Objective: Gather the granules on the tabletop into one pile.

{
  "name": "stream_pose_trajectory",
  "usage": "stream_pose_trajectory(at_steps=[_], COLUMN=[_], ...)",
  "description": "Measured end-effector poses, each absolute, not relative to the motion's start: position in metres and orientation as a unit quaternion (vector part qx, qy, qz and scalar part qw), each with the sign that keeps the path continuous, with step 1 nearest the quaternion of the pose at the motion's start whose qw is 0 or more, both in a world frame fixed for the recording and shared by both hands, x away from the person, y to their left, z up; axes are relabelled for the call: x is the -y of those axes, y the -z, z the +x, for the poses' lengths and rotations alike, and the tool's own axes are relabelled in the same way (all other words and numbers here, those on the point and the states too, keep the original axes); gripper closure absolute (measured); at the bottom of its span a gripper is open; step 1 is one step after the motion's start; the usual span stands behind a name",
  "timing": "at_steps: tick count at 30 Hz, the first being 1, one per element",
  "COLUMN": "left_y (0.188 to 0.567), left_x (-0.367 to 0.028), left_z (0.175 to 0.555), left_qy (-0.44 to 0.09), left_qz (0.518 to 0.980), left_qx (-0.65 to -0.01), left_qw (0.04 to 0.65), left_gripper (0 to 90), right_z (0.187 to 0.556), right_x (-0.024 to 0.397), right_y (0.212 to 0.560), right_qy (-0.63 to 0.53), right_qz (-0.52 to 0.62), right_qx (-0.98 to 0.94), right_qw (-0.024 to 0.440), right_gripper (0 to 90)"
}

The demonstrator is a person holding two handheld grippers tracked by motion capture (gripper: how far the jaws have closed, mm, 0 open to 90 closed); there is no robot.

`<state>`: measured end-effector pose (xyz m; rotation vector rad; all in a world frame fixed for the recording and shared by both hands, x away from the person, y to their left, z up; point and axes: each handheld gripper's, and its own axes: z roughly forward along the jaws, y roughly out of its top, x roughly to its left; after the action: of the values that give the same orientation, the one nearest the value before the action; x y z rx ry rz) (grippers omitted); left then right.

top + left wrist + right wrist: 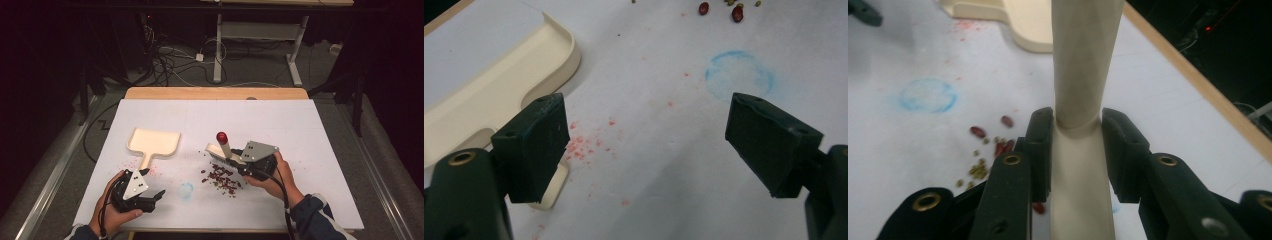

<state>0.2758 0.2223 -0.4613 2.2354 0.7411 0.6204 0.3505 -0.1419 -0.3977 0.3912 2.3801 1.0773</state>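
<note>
On the white table (300, 130) the cream plastic dustpan (155, 142) lies empty, apart from the spilled red and green beans (222, 177), so sweeping is barely begun. My right tongs (1077, 150) clamp the cream brush (222, 150); my left tongs (644, 145) gape, holding nothing

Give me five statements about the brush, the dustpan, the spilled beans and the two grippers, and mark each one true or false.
1. The right gripper is shut on the brush. True.
2. The left gripper holds the dustpan. False: its jaws stand open with nothing between them.
3. The beans lie inside the dustpan. False: they are scattered on the table near the brush.
4. The brush handle ends in a red tip. True.
5. A blue ring mark lies on the table between the grippers. True.
</note>
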Motion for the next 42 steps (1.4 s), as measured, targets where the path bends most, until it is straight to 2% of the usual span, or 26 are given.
stream_pose_trajectory(at_steps=[7, 11, 18, 26, 42], left_y=[0.461, 0.462, 0.463, 0.463, 0.462], left_x=[-0.224, -0.224, -0.225, -0.224, -0.221], left_z=[0.276, 0.278, 0.278, 0.277, 0.277], left_qy=[-0.237, -0.24, -0.236, -0.235, -0.235], left_qz=[0.859, 0.862, 0.863, 0.864, 0.866], left_qx=[-0.29, -0.283, -0.281, -0.28, -0.279], left_qw=[0.349, 0.345, 0.349, 0.346, 0.342], left_gripper=[16.9, 16.9, 17.2, 17.2, 17.2], right_z=[0.383, 0.409, 0.424, 0.408, 0.365], right_x=[0.134, 0.114, 0.094, 0.088, 0.141], right_y=[0.394, 0.401, 0.418, 0.429, 0.432], right_qy=[-0.401, -0.401, -0.443, -0.443, -0.44], right_qz=[0.149, 0.134, 0.118, 0.07, -0.018], right_qx=[-0.864, -0.864, -0.86, -0.872, -0.884], right_qw=[0.266, 0.272, 0.224, 0.199, 0.16], right_gripper=[67.8, 67.8, 67.9, 67.6, 67.1])
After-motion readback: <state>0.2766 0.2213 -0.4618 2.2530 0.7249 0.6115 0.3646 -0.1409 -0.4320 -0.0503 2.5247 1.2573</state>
